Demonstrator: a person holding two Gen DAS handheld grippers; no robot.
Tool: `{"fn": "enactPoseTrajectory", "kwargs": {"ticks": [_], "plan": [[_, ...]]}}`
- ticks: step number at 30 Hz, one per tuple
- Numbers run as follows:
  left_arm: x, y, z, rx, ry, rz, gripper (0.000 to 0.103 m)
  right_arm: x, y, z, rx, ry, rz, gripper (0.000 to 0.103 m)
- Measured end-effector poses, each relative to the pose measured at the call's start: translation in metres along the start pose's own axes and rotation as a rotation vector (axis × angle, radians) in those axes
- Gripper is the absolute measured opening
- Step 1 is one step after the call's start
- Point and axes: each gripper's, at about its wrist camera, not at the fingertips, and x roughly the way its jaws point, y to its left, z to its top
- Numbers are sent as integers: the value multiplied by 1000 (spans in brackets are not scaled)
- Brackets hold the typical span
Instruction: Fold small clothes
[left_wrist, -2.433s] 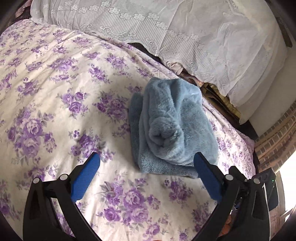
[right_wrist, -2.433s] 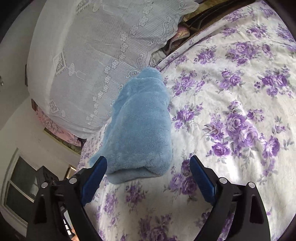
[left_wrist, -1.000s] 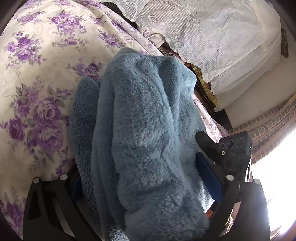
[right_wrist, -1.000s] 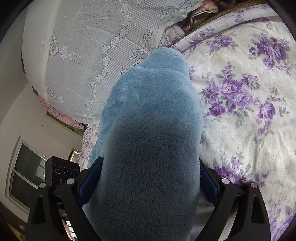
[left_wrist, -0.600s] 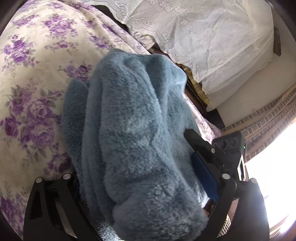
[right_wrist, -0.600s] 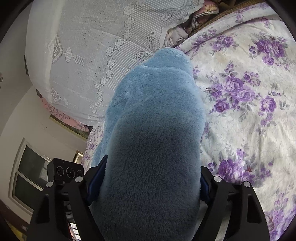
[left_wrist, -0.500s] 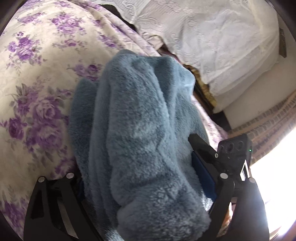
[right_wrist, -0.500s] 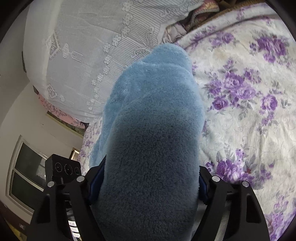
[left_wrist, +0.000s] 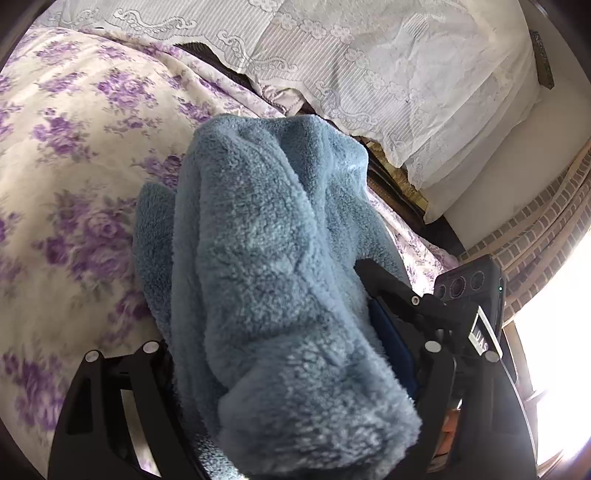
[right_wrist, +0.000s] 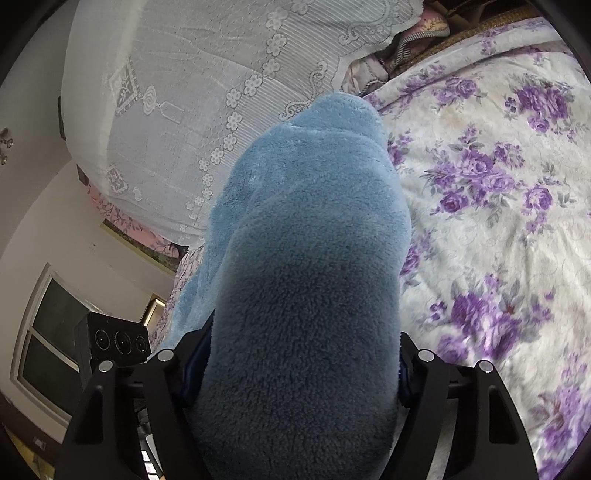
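A folded blue fleece garment (left_wrist: 273, 258) fills the middle of both wrist views, and it also shows in the right wrist view (right_wrist: 306, 280). My left gripper (left_wrist: 280, 369) is shut on one end of the bundle, its blue pads mostly buried in the fleece. My right gripper (right_wrist: 299, 365) is shut on the other end. The bundle hangs between the two grippers, just above the purple floral bedspread (left_wrist: 74, 155). The right gripper's body (left_wrist: 469, 288) shows past the garment in the left wrist view.
A white lace-covered pile of bedding (left_wrist: 388, 66) stands along the far side of the bed, also in the right wrist view (right_wrist: 192, 96). A brick wall (left_wrist: 535, 229) and bright window lie right. A dark window (right_wrist: 48, 332) is at lower left.
Both grippers moved in from open around the folded garment and closed on its two ends. Over the last half second the bundle has shifted slightly while held.
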Motion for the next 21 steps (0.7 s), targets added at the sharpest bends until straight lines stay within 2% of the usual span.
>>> {"fn": "enactPoseTrajectory", "kwargs": {"ticks": [21], "plan": [[-127,-22,-89,-22,-130,69,80,-36,84,-85,-85,74,110,76]]}}
